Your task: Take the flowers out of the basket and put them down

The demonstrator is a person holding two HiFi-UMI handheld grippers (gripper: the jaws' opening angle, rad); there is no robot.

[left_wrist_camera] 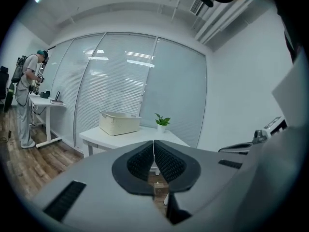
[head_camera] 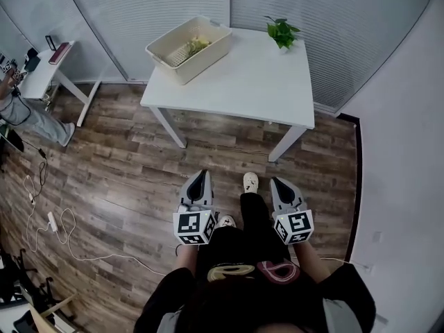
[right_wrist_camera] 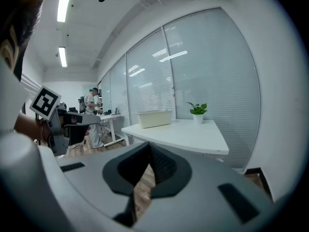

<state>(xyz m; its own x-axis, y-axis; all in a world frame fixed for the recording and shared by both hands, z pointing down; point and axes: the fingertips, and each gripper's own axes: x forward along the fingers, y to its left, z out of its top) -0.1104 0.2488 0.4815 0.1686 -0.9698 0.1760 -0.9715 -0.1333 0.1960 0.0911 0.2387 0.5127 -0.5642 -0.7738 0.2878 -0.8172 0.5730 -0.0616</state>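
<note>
Holding the left tongs [head_camera: 199,180] pressed together with nothing in them, and the right tongs [head_camera: 279,184] likewise tip to tip and empty. Carrying both low in front of the body, side by side, aimed across the wooden floor [head_camera: 125,165] at the white surface [head_camera: 243,89], well apart from it. Judged as the very start: approach not yet made, no flower touched. Further out, finding the cream basket [head_camera: 189,47] at the far left corner of the surface, with the flowers [head_camera: 197,45] lying inside as a small yellow-green bunch, too small to tell stems from heads. Noting a potted plant [head_camera: 282,32] at the far right corner, well apart from the basket. Next, probably: stepping up to the near edge, spreading one pair of tongs, reaching down over the basket rim, pinching the bunch gently, then setting it on the bare surface beside the basket
</note>
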